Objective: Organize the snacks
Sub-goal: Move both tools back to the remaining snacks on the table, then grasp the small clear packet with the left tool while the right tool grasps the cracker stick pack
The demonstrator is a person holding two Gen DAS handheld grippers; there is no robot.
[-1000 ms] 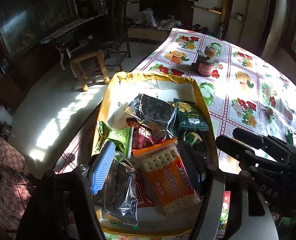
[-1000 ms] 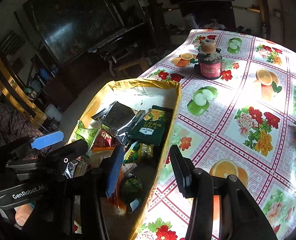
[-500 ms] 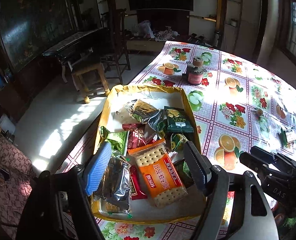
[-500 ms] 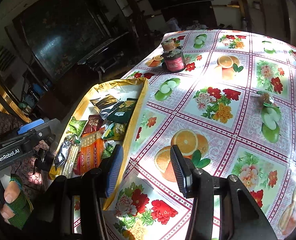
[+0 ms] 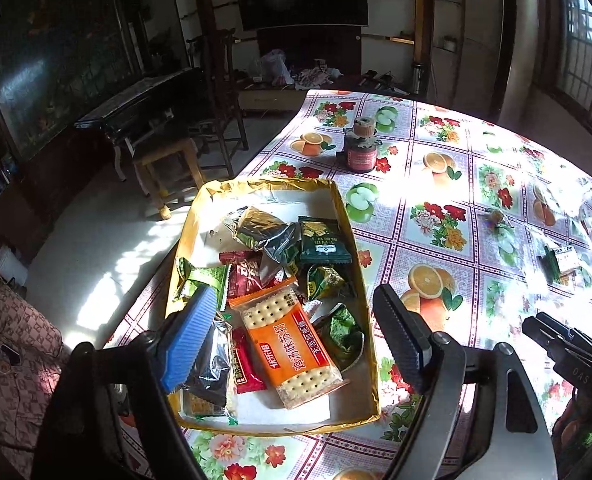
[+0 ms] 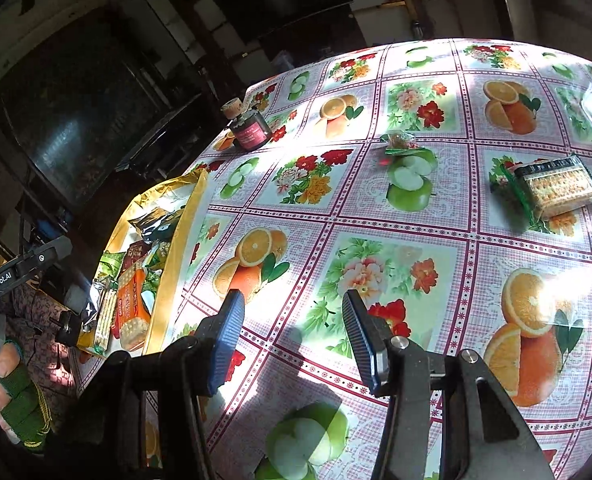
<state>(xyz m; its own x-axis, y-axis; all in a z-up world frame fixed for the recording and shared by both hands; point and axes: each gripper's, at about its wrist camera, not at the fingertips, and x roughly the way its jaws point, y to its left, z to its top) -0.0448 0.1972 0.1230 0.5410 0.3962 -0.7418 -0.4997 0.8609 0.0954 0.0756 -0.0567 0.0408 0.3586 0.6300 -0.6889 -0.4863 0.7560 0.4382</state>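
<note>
- Your left gripper (image 5: 292, 332) hangs above the near end of the yellow box (image 5: 358, 264); its jaws are opening and grasp nothing, with the snacks lying lower down between the fingers.
- In the box, near end: an orange cracker pack (image 5: 292, 350) lies on top, a silver packet (image 5: 212, 364) just to its left behind the blue pad, a red packet (image 5: 246, 368) between the two.
- Farther in: a dark green packet (image 5: 322, 242) against the right wall, a crumpled silver wrapper (image 5: 262, 230) beside it.
- The box sits at the left edge of the fruit-print tablecloth (image 6: 396, 220); a small jar (image 5: 361, 148) with a cork top stands beyond its far end.
- Your right gripper (image 6: 294, 340) is over bare cloth right of the box, jaws opening, nothing between them.
- Loose snacks to the right: a small wrapped sweet (image 6: 400, 140) on the far side, and a green-edged cracker pack (image 6: 552, 186) at far right, well apart from the box.
</note>
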